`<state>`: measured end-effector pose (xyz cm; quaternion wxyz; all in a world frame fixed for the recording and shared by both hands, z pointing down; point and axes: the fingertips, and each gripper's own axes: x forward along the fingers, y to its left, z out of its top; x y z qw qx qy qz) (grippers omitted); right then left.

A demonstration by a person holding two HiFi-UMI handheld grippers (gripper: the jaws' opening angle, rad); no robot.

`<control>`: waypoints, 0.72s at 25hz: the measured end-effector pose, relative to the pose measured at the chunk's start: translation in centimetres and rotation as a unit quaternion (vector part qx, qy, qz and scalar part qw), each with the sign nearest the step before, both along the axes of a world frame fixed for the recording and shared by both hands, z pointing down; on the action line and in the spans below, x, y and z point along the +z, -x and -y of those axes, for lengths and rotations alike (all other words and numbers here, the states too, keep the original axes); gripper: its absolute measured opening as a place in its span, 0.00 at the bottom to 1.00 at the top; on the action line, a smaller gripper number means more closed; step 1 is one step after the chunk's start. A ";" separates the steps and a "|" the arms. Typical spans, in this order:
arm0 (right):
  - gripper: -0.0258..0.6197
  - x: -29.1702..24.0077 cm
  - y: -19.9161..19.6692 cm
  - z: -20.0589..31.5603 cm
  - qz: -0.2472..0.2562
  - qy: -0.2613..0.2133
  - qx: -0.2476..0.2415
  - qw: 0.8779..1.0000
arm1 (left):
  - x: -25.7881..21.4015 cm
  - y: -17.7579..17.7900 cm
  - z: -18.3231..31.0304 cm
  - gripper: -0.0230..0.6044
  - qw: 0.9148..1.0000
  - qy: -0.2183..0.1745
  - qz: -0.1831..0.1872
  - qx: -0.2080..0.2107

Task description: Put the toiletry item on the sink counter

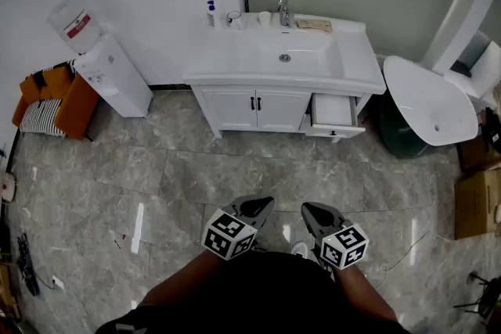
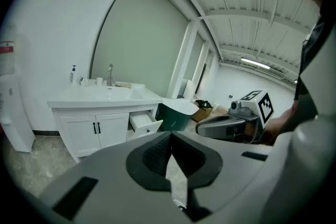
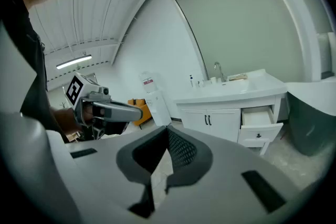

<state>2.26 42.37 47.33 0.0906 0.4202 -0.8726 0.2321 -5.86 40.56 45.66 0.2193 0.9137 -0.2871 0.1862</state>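
Grey marble-look tile floor [image 1: 156, 184] covers the room. A white vanity cabinet with two doors [image 1: 235, 105] stands against the far wall and carries the white sink counter [image 1: 362, 62] with its moulded basin. To the right of the cabinet a large white oval fixture [image 1: 427, 102] lies over a dark green bin [image 1: 394, 135]. A white water dispenser [image 1: 113, 78] stands on the floor to the left of the cabinet, well apart from it. A white drawer [image 1: 333, 112] below the counter's right end is pulled open; its contents cannot be made out.

The left gripper [image 1: 264, 202] and right gripper [image 1: 310, 208] are held side by side over the floor, well apart from the counter. Both claws are clenched, tips together, with nothing between them.

A chrome tap [image 1: 283, 9] rises at the counter's back edge, behind the basin. A small white pump bottle with a blue top [image 1: 211, 13], the clearest toiletry item in view, stands upright at the counter's back left corner. A small clear cup [image 1: 233, 18] stands just beside it. A flat beige item [image 1: 315, 26] lies along the back edge, right of the tap.
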 end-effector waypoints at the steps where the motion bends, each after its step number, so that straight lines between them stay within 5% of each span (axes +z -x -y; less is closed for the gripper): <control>1: 0.04 0.0 0.0 0.0 0.000 0.000 0.000 1.000 | -0.1 0.0 -0.1 0.04 1.000 -0.001 0.000 0.000; 18: 0.04 -0.5 1.2 0.2 0.000 -0.013 0.007 1.000 | 0.0 1.5 -0.6 0.04 1.000 -0.001 -0.009 -0.002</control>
